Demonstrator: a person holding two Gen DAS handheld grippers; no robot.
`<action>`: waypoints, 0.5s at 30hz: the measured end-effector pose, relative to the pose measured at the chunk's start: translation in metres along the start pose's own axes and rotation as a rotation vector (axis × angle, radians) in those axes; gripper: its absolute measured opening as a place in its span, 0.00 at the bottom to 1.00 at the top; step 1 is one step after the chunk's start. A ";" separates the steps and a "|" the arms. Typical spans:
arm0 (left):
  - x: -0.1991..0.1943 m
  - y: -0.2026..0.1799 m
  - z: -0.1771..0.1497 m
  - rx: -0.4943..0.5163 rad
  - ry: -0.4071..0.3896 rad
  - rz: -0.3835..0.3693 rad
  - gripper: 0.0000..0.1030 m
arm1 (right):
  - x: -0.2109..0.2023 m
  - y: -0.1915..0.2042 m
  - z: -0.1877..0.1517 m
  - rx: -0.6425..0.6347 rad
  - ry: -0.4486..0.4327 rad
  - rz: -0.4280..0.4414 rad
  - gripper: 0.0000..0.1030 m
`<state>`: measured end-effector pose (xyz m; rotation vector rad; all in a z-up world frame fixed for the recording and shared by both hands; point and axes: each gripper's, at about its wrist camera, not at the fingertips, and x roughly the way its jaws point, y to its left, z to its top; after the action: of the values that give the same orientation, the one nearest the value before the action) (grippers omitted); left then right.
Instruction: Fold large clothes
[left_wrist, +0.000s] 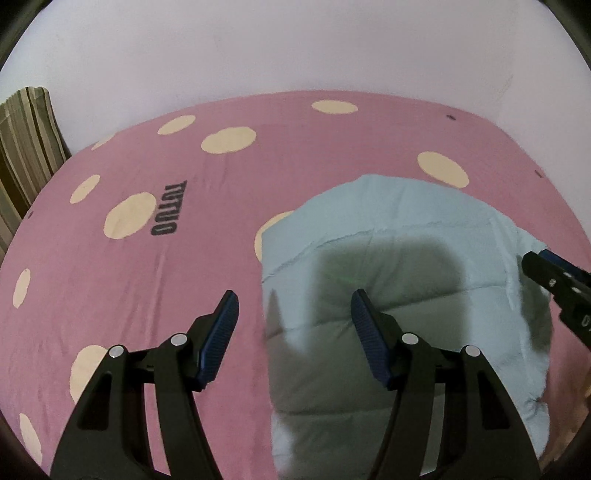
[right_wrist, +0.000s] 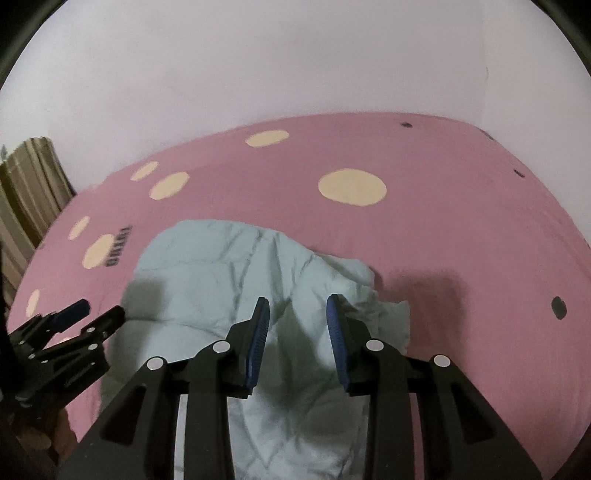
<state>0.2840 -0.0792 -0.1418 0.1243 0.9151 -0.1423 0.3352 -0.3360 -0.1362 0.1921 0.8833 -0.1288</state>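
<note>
On the near-right part of the bed (left_wrist: 184, 280), a pale blue quilted jacket (left_wrist: 406, 266) lies folded into a puffy block, stitched seams running across it. Its left edge sits well in from the bed's left side; the near end runs off the bottom of both views. In the right wrist view the jacket (right_wrist: 207, 273) looks more rumpled on the right, w/ a bunched flap of fabric near the right finger.

Left gripper (left_wrist: 293, 317) hovers above the jacket's left edge, fingers spread wide, nothing between them: the left pad is over the pink sheet, the right pad over blue fabric. Seen from the other cam, the left gripper (right_wrist: 86, 312) has its tips apart at the jacket's left edge.

Right gripper (right_wrist: 297, 325) is released too, pads apart w/ jacket fabric showing below the gap; prob. not touching, but the view doesn't settle it. In the left view only a part of the right gripper (left_wrist: 554, 280) shows at the jacket's right edge.

Sheet is pink w/ cream dots (left_wrist: 229, 140) & dark lettering (left_wrist: 164, 208). A striped cushion (left_wrist: 22, 147) sits by the bed's far-left corner, against the white wall (left_wrist: 295, 48).
</note>
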 end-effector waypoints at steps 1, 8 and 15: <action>0.003 -0.002 0.000 0.005 0.004 0.009 0.61 | 0.007 0.000 -0.001 0.003 0.010 -0.013 0.32; 0.029 -0.014 -0.007 0.036 0.038 0.038 0.62 | 0.044 -0.007 -0.017 0.007 0.065 -0.051 0.36; 0.047 -0.024 -0.012 0.050 0.057 0.051 0.61 | 0.065 -0.015 -0.027 0.031 0.077 -0.045 0.37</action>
<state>0.2993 -0.1044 -0.1876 0.1983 0.9645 -0.1147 0.3523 -0.3463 -0.2051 0.2072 0.9629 -0.1783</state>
